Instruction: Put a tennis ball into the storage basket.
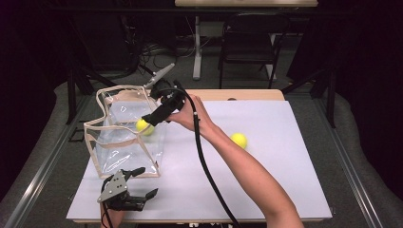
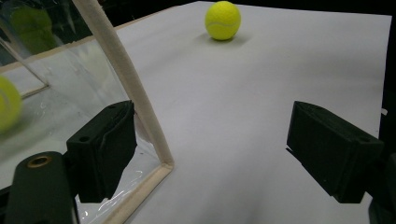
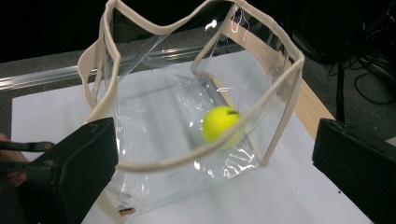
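Note:
A clear plastic bag with beige trim stands open at the left of the white table. One yellow tennis ball lies inside it, seen through the film from above. A second ball rests on the table to the right, also at the top of the left gripper view. My right gripper hovers over the bag's far right rim, open, nothing between its jaws. My left gripper sits open at the bag's near corner, one jaw beside the trim.
The white board covers a wooden table whose edge shows at the back. A black chair and a table leg stand beyond it on the grey floor. The right gripper's cable trails across the board along the forearm.

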The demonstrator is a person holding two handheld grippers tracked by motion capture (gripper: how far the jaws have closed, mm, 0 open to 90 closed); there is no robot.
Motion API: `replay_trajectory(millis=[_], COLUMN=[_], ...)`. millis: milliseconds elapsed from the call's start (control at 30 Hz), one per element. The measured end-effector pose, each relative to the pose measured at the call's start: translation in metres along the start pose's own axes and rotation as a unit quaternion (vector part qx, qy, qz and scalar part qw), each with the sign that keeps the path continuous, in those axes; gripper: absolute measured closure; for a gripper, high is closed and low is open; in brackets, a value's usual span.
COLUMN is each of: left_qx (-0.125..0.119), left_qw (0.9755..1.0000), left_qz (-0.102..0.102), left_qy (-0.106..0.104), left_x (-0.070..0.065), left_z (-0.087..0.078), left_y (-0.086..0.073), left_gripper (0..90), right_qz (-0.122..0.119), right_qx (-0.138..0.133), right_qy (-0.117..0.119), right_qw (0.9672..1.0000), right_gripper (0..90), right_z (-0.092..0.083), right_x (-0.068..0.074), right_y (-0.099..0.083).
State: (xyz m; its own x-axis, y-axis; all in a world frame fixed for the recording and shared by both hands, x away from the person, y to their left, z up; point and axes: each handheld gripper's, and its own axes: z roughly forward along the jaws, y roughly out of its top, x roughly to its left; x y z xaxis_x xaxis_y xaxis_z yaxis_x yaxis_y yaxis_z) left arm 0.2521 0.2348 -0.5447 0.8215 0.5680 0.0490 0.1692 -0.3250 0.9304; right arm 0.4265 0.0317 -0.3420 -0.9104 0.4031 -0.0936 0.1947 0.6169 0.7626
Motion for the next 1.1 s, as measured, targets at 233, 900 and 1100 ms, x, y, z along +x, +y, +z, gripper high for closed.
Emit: replay_trajectory(millis=[233, 900, 1100], left_qx=[0.000, 0.000, 0.001], left_qw=[1.0000, 1.0000, 1.0000], left_qz=[0.000, -0.001, 0.001], left_qy=[-0.001, -0.001, -0.001], left_x=[0.000, 0.000, -0.001], left_z=[0.000, 0.000, 0.000], left_y=[0.000, 0.000, 0.000], left_gripper=[15.8, 15.8, 15.8], right_qz=[0.006, 0.021, 0.023], right_qx=[-0.001, 0.017, 0.021], right_qy=[-0.005, -0.020, -0.026], right_qw=[1.0000, 0.9994, 0.9992], right_gripper=[0.0, 0.0, 0.0], right_z=[-0.010, -0.015, -0.018], right_x=[-0.005, -0.012, -0.012], right_y=[-0.020, -0.078, -0.094])
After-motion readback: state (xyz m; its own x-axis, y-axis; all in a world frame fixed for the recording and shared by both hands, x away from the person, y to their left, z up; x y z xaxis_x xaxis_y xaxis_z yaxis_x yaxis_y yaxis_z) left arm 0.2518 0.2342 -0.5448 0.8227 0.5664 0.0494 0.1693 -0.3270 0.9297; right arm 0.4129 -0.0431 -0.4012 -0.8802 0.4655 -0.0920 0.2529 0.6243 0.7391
